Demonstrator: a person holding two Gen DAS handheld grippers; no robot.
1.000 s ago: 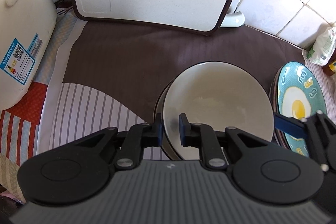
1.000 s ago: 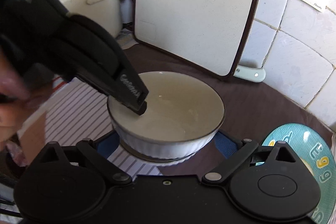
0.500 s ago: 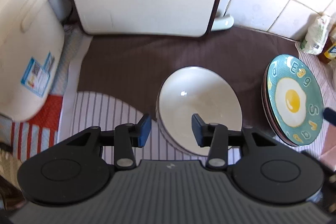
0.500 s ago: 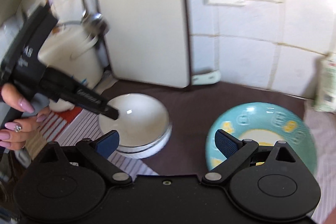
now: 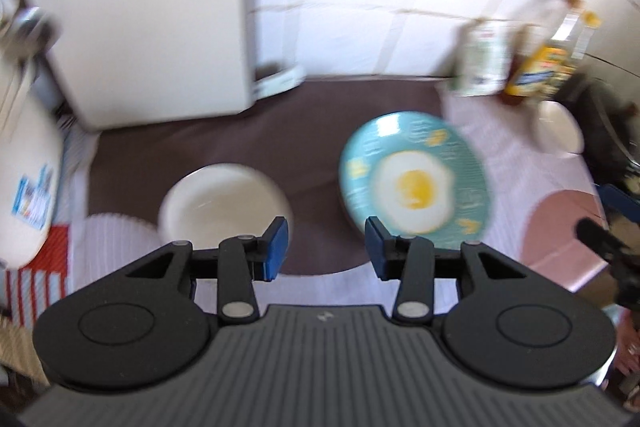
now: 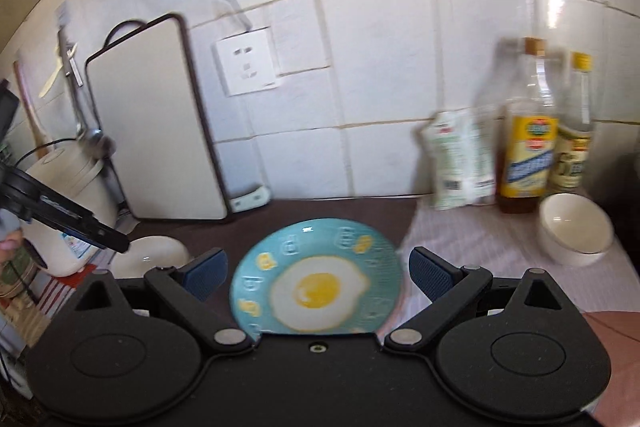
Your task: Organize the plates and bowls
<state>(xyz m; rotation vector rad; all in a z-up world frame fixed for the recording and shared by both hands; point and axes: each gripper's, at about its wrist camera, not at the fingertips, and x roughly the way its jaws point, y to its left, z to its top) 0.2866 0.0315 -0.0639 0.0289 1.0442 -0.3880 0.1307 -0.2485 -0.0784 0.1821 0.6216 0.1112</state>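
A stack of white bowls (image 5: 224,195) sits on the brown mat, left of a teal plate (image 5: 416,183) printed with a fried egg. My left gripper (image 5: 326,243) hovers above and in front of both, its jaws opening with nothing between them. In the right wrist view my right gripper (image 6: 318,267) is open wide above the teal plate (image 6: 316,279), not touching it. The white bowls (image 6: 152,255) lie at its left under a finger (image 6: 88,231) of the left gripper. A single small white bowl (image 6: 572,231) stands at the far right by the bottles.
A white cutting board (image 6: 156,131) leans on the tiled wall behind the bowls. A rice cooker (image 6: 64,195) stands at the left. Two bottles (image 6: 528,147) and a pouch (image 6: 460,159) line the back right. A striped cloth (image 5: 500,147) covers the counter on the right.
My left gripper let go of the white bowl's rim, opened, and rose back from it. My right gripper swung right from the bowls to the egg plate.
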